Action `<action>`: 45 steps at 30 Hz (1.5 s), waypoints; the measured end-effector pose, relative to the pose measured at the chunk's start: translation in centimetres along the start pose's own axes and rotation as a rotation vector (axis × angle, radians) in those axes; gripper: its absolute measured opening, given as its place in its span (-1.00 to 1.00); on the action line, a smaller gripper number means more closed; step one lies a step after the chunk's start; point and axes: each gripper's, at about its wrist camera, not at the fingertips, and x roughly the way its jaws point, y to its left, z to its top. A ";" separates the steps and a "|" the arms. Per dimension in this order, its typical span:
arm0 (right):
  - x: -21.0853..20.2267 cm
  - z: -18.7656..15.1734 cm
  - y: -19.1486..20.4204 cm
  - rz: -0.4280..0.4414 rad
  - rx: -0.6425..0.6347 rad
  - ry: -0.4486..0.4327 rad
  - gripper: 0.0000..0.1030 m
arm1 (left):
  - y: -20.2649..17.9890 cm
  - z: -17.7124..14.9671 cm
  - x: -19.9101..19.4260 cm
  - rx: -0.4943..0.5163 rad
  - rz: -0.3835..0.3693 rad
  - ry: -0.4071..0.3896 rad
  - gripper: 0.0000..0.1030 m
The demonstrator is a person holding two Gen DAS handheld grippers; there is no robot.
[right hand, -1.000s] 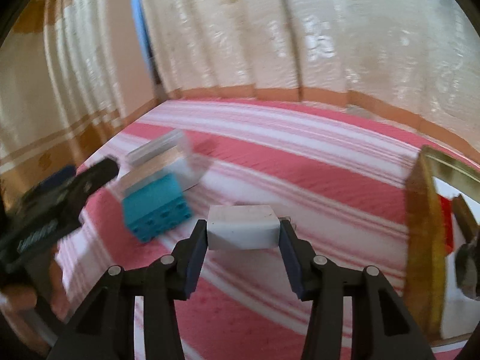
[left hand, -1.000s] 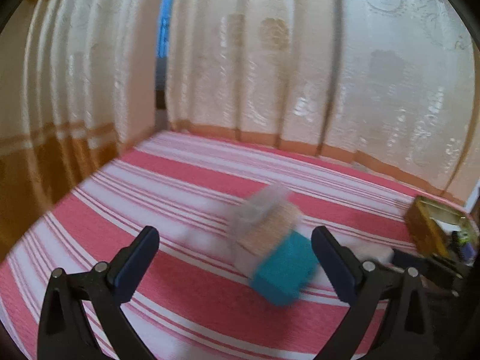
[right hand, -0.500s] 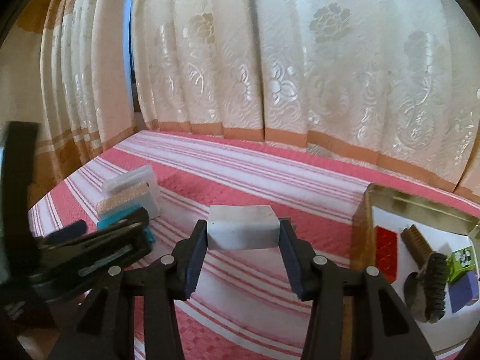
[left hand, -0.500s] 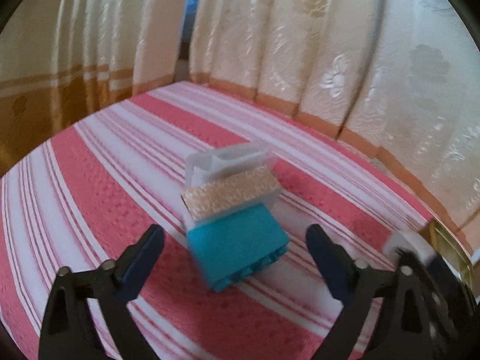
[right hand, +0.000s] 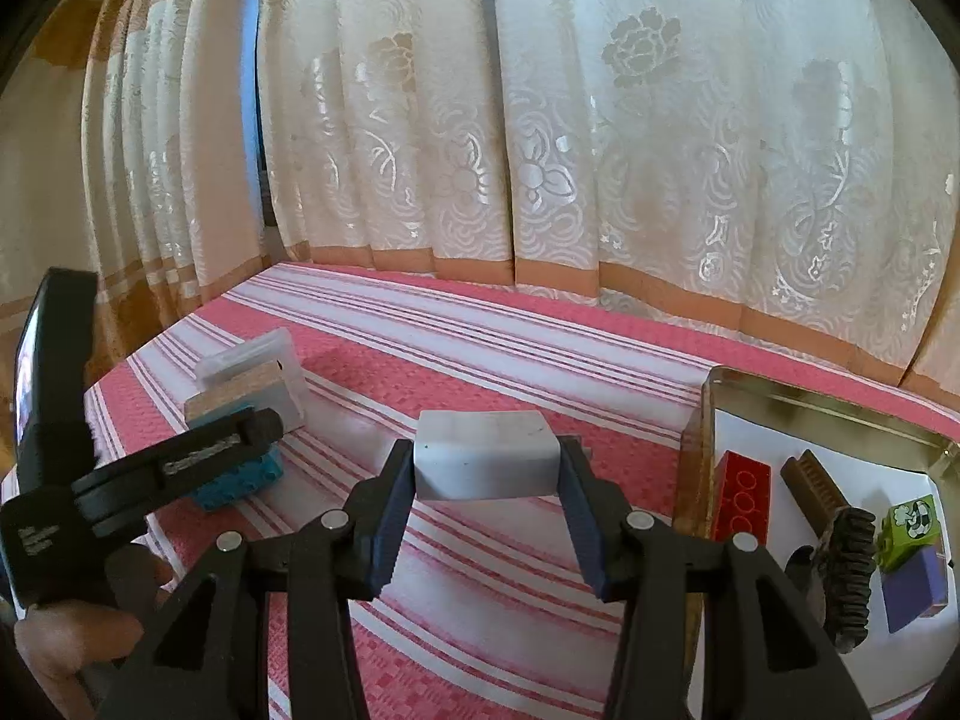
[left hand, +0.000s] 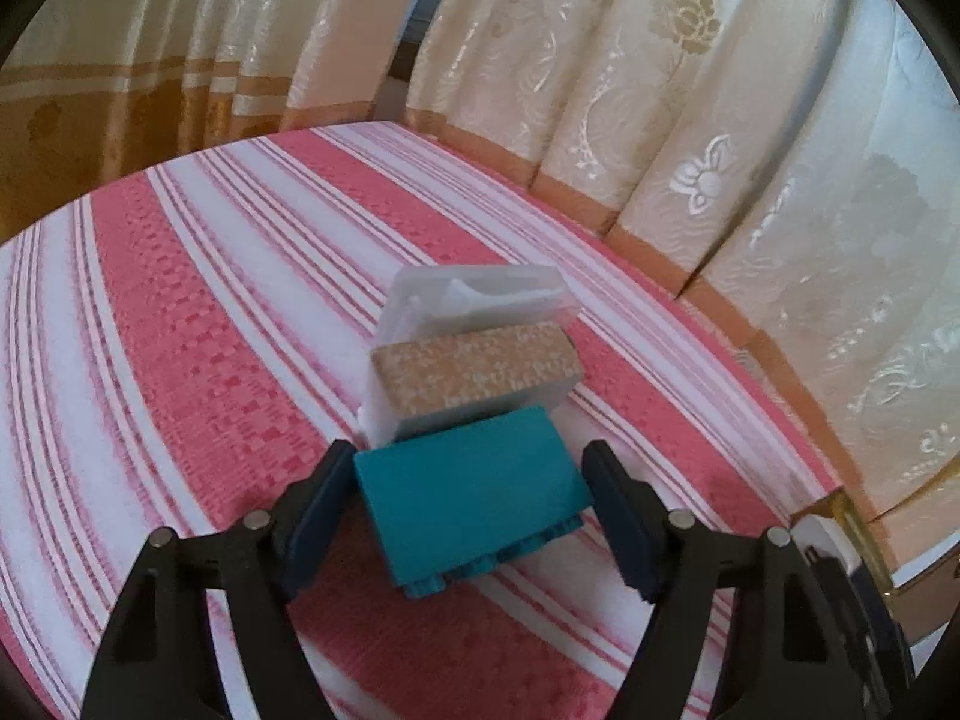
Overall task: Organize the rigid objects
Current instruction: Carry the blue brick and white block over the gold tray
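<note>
Roughly midway: right tongs [right hand: 487, 468] gripping white block [right hand: 485, 455] toward part-filled tray [right hand: 822, 402], left tongs [left hand: 468, 507] open, straddling teal brick [left hand: 471, 501], cork block [left hand: 474, 369] and clear box [left hand: 474, 300] waiting.

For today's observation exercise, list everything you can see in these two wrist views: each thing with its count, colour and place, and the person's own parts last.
Teal brick: 1, teal, on the cloth between the left gripper's fingers.
Cork block: 1, tan, behind the teal brick.
Clear box: 1, translucent white, behind the cork block.
White block: 1, white, held in the right gripper.
Tray: 1, gold rim, right side of the cloth.
Red brick: 1, red, in the tray.
Brush: 1, dark brown, in the tray.
Green cube: 1, green, in the tray.
Purple block: 1, purple, in the tray.
Cloth: 1, red and white stripes.
Curtain: cream, behind.
Left gripper: black, around the teal brick.
Right gripper: black, shut.
</note>
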 end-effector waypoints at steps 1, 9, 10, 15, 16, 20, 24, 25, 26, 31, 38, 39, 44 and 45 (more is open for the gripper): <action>-0.1 0.0 -0.1 0.001 0.001 -0.004 -0.02 | 0.3 -0.2 -0.2 -0.010 -0.011 -0.005 0.49; -2.3 -0.1 -1.3 0.026 0.031 -0.090 -0.02 | 0.0 -0.9 -2.5 0.021 -0.114 -0.099 0.49; -2.7 -0.2 -1.4 0.021 0.030 -0.104 -0.02 | -0.2 -1.0 -2.7 0.034 -0.122 -0.110 0.49; -3.8 -0.4 -2.6 -0.007 0.047 -0.140 -0.02 | -1.8 -1.3 -3.5 0.109 -0.160 -0.157 0.49; -4.1 -0.4 -3.0 -0.013 0.056 -0.147 -0.02 | -2.2 -1.4 -3.7 0.129 -0.161 -0.167 0.49; -4.8 -0.6 -4.2 -0.035 0.071 -0.163 -0.02 | -4.2 -2.0 -4.6 0.230 -0.151 -0.221 0.49; -5.2 -0.7 -5.3 -0.053 0.085 -0.168 -0.02 | -5.8 -2.8 -5.2 0.291 -0.143 -0.258 0.49; -5.3 -0.8 -5.4 -0.056 0.086 -0.168 -0.02 | -6.1 -3.0 -5.2 0.301 -0.143 -0.259 0.49; -5.4 -0.9 -5.6 -0.060 0.087 -0.169 -0.02 | -6.5 -3.2 -5.3 0.313 -0.143 -0.262 0.49; -6.1 -1.1 -6.5 -0.082 0.084 -0.183 -0.02 | -7.8 -3.9 -5.5 0.352 -0.152 -0.272 0.49; -6.9 -1.3 -7.9 -0.098 0.094 -0.197 -0.02 | -9.0 -4.6 -5.7 0.375 -0.165 -0.280 0.49; -7.0 -1.3 -8.1 -0.101 0.096 -0.197 -0.02 | -9.1 -4.7 -5.8 0.376 -0.166 -0.279 0.49; -7.1 -1.4 -8.8 -0.109 0.105 -0.199 -0.02 | -9.9 -5.0 -5.9 0.382 -0.179 -0.277 0.49; -7.2 -1.4 -9.0 -0.110 0.107 -0.199 -0.02 | -10.1 -5.2 -5.9 0.384 -0.181 -0.277 0.49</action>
